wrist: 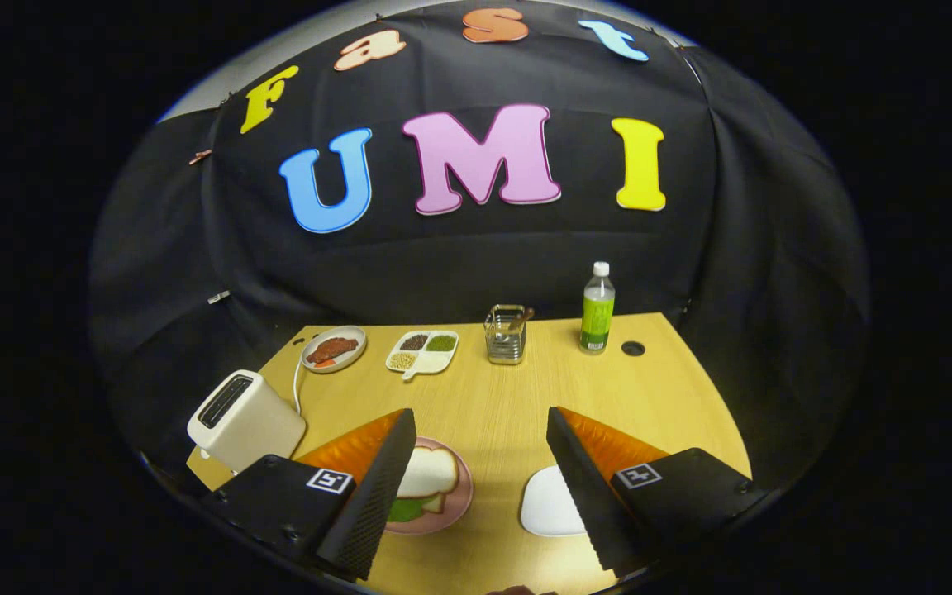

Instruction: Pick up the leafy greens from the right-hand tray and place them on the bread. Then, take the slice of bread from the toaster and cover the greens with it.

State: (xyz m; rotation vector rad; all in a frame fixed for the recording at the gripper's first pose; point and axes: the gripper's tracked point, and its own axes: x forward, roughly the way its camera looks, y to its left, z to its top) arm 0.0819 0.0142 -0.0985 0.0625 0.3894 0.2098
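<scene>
The gripper (482, 430) is held released above the wooden table (492, 397), black cloth wall (459, 264) seen at twelve o'clock.

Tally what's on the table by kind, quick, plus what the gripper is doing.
Plates and trays: 4 (pink plate, white tray, meat plate, divided dish)
Toaster: 1
Bottle: 1
Metal holder: 1
Total: 7
Gripper: open, holding nothing.
</scene>
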